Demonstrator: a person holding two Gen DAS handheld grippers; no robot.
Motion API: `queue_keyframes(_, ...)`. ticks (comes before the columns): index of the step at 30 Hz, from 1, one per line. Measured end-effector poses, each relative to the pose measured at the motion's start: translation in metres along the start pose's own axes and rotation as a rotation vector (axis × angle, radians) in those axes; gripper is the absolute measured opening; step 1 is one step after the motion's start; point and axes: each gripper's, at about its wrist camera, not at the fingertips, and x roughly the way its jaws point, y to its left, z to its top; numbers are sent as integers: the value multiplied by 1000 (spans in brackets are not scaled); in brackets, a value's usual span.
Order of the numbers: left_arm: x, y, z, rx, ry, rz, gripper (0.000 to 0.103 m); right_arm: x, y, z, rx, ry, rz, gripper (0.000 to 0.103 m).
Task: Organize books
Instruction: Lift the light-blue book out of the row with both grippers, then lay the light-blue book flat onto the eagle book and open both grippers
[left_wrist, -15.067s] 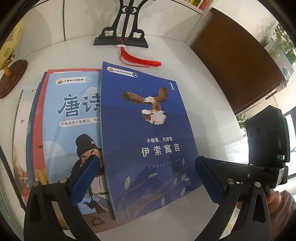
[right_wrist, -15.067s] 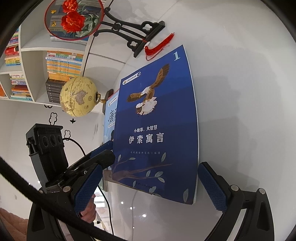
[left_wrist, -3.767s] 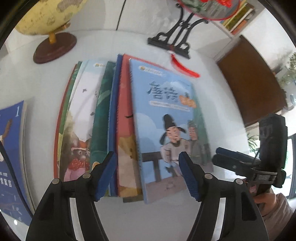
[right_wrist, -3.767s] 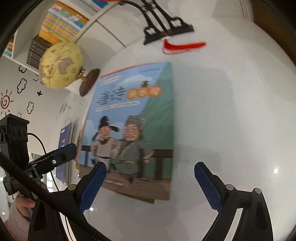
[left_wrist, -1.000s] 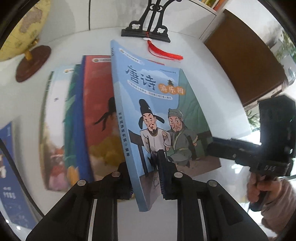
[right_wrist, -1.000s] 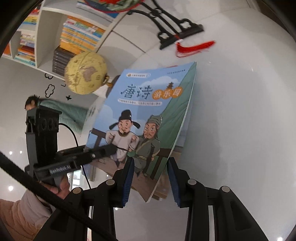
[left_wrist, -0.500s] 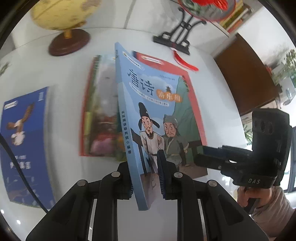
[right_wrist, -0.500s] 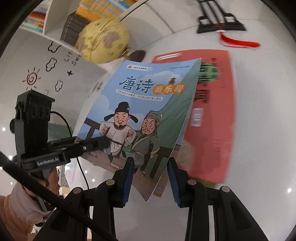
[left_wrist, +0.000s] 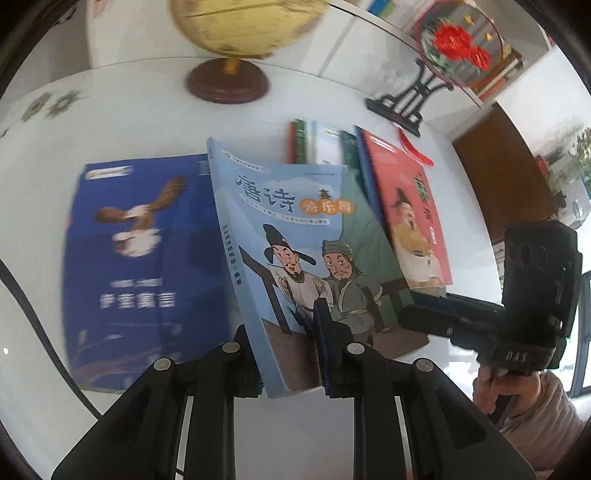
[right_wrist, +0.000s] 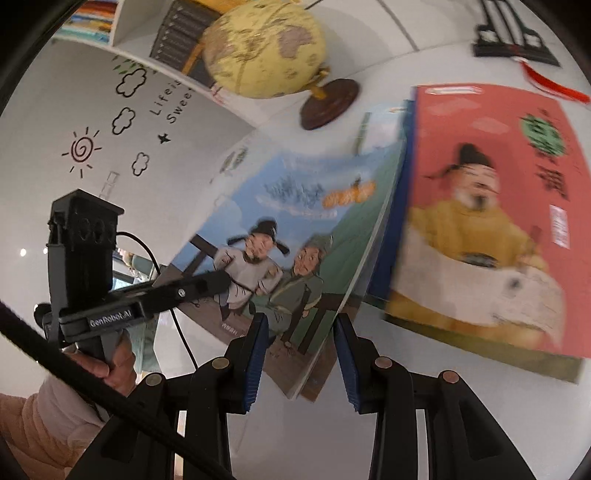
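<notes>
Both hand-held grippers, left (left_wrist: 291, 354) and right (right_wrist: 299, 354), clamp the light-blue book (left_wrist: 295, 236), lifted above the desk (left_wrist: 147, 103). Dark-blue book (left_wrist: 144, 258) already placed; red-topped stack (left_wrist: 410, 214) remains unsorted.

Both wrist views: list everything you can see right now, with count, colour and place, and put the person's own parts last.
Light blue book: one, held tilted above the table between both grippers.
Dark blue book: one, eagle cover, flat, left of the held book.
Red book: one, topping the fanned pile on the right.
Pile under it: green and white edges, count unclear.
Globe: one, yellow, brown base, at the back.
Fan stand: one, black, red tassel.
Table: white.
Left gripper: black, blue pads, clamped on the book's spine corner.
Right gripper: black, blue pads, at its other bottom corner.
Hands: two, pale sleeves.
</notes>
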Motion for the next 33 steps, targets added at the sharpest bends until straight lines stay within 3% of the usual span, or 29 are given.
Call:
queue_keyframes(4, -17, 42, -6, -67, -29, -20, 18, 27, 16, 10, 13, -11, 59, 34)
queue_keyframes(8, -37, 66, -9, -71, -85, -35, 18, 52, 30, 13, 28, -28, 71, 30)
queue_keyframes(14, -39, 107, -15, -153, -101, -52, 18, 87, 52, 9, 2, 25, 88, 28)
queue_keyframes(19, -30, 131, -22, -178, -62, -75, 19, 99, 60, 10, 4, 77, 67, 21)
queue_keyframes(22, -20, 129, -27, -98, 3, 13, 20, 96, 57, 9, 16, 92, 28, 19)
queue_keyframes(24, -18, 132, -31, -66, 26, 24, 22, 93, 60, 13, 5, 99, 0, 19)
queue_keyframes(27, -14, 141, -34, -34, 96, 31, 21, 88, 58, 22, 22, 65, -90, 26)
queue_keyframes(29, -19, 147, -33, -24, 89, 48, 23, 92, 51, 29, 52, 61, -139, 49)
queue_keyframes(33, -28, 166, -21, -72, 44, 81, 23, 102, 43, 40, 78, 70, -158, 50)
